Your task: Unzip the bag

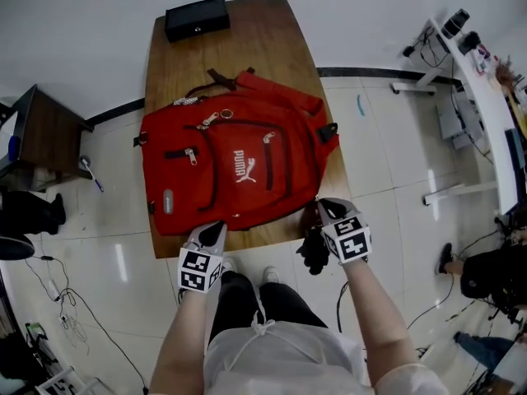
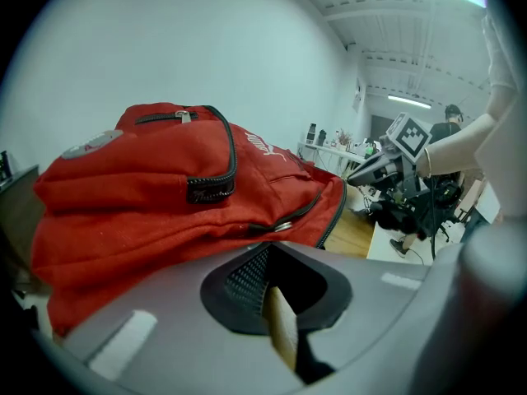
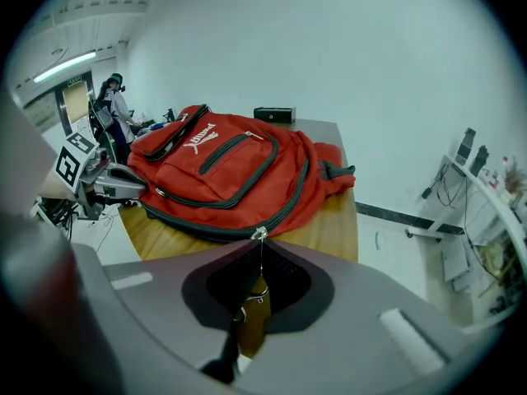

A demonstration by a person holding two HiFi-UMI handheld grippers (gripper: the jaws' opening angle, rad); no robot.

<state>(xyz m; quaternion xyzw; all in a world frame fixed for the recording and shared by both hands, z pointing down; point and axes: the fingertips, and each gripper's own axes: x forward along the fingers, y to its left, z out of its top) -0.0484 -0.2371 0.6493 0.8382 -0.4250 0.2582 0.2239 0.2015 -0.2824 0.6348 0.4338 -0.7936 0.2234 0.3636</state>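
A red fabric backpack with a white printed logo (image 1: 230,171) lies flat on the brown wooden bench (image 1: 247,31) with its front panel up. It fills the near half of the top. Its long axis runs across the bench, left to right in the head view, and the logo's letters run from the far side toward the person. The shoulder straps splay out at the far right corner. Which end is the bag's top I cannot tell. A black rectangular box (image 1: 196,17) sits well apart at the far end of the bench.

The left hand-held gripper (image 1: 212,234) rests at the bag's near left edge, pointing down and away from the person. Its jaws are drawn together right against the red fabric, but whether any cloth is pinched between them cannot be made out.

The right hand-held gripper (image 1: 326,208) is at the near right corner of the bag. It is clenched on the thin metal zipper pull (image 3: 260,235) of the dark zip that curves round the bag's edge. The pull leads from the slider at the jaw tips back between the jaws.
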